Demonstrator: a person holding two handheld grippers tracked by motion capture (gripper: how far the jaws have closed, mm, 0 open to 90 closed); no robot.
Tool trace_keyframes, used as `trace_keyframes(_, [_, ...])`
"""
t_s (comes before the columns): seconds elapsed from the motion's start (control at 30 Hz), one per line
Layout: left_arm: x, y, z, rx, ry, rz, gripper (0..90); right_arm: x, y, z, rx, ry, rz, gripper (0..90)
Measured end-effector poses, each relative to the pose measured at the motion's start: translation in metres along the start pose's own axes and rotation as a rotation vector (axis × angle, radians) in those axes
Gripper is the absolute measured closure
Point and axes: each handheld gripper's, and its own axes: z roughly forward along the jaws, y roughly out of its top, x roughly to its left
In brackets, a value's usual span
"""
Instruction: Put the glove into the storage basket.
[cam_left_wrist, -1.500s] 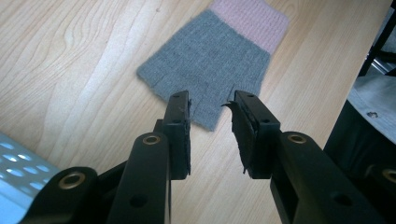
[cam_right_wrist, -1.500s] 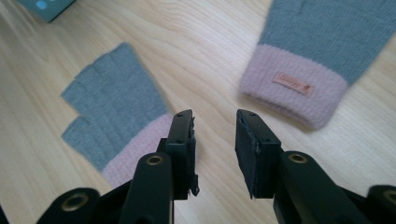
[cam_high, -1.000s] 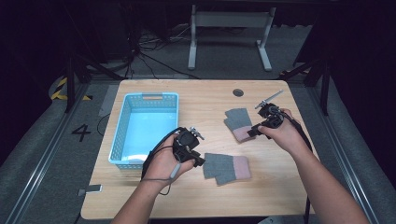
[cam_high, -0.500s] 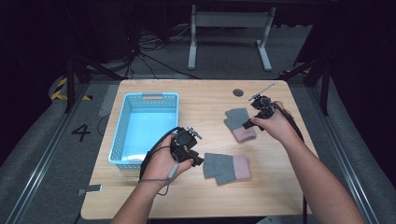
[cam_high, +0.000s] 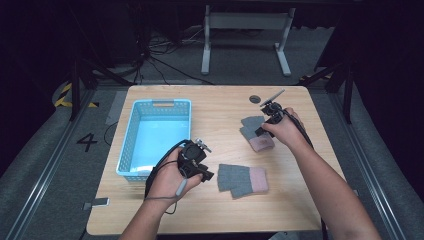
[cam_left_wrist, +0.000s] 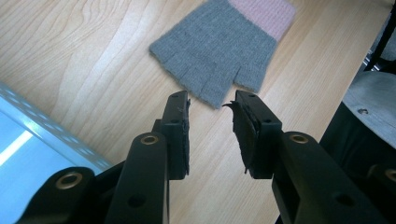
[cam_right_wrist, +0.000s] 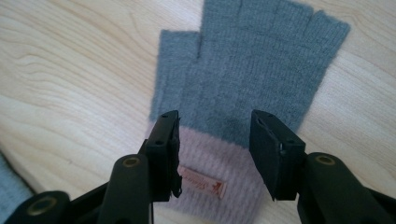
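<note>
Two knitted fingerless gloves on the table, each grey with a pink cuff. A blue basket (cam_high: 131, 131) stands beside the left gripper (cam_high: 206, 175), on its outer side.

Right gripper (cam_right_wrist: 215, 140): jaws spread and have just been opening; nothing is pinched. They hang directly over the far glove (cam_right_wrist: 247, 74), straddling the seam where grey knit meets pink cuff. The cuff, with its small sewn label (cam_right_wrist: 201, 182), lies at the jaw roots; the stubby finger ends point away beyond the tips. In the high view this gripper (cam_high: 262, 131) sits at the cuff end of that glove (cam_high: 252, 127).

Left gripper (cam_left_wrist: 211, 105): jaws part-way spread, empty, held above bare wood. The near glove (cam_left_wrist: 219, 51) lies just ahead of the tips, finger ends toward the gripper, cuff on the far side. Not touching. High view: near glove (cam_high: 242, 179) just beyond that gripper's tips.

Handling judgement:
- Soft, light and limp. It will fold and droop from any single pinch, not lift flat.
- Knit has some grip against the jaw pads, so slipping looks unlikely; snagging a loose loop is the likelier nuisance.
- Not fragile; a firm squeeze should do no harm.
- Lying flat on wood, there is no raised edge to get under. Jaws likely need to press down and gather a ridge of fabric as they come together.
- Best hold: the pink cuff, which looks thicker and doubled, giving more bulk than the thin grey finger ends.
</note>
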Motion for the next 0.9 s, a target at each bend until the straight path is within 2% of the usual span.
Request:
trace_keyframes(0.37, [0.001,0.001,0.003,0.011,0.002,0.007,65.5,-0.003,0.004,0.019,0.016,-0.039,0.036,52.6])
trace_keyframes(0.4, [0.001,0.002,0.003,0.013,0.002,0.005,65.2,-0.001,0.004,0.022,0.020,-0.051,0.051,52.4])
trace_keyframes(0.47, [0.001,0.002,0.004,0.014,0.001,0.011,65.0,0.000,0.004,0.023,0.024,-0.061,0.047,52.2])
trace_keyframes(0.5, [0.001,0.002,0.004,0.016,0.002,0.011,65.0,0.005,0.005,0.025,0.023,-0.086,0.051,51.9])
trace_keyframes(0.57, [0.001,0.003,0.004,0.014,0.001,0.011,64.9,0.006,0.005,0.026,0.027,-0.102,0.047,52.0])
trace_keyframes(0.77, [-0.001,0.003,0.004,0.011,0.002,0.017,64.8,0.005,0.005,0.027,0.029,-0.099,0.056,54.6])
trace_keyframes(0.9, [-0.001,0.004,0.005,0.014,0.000,0.018,64.7,0.004,0.005,0.027,0.026,-0.103,0.062,60.6])
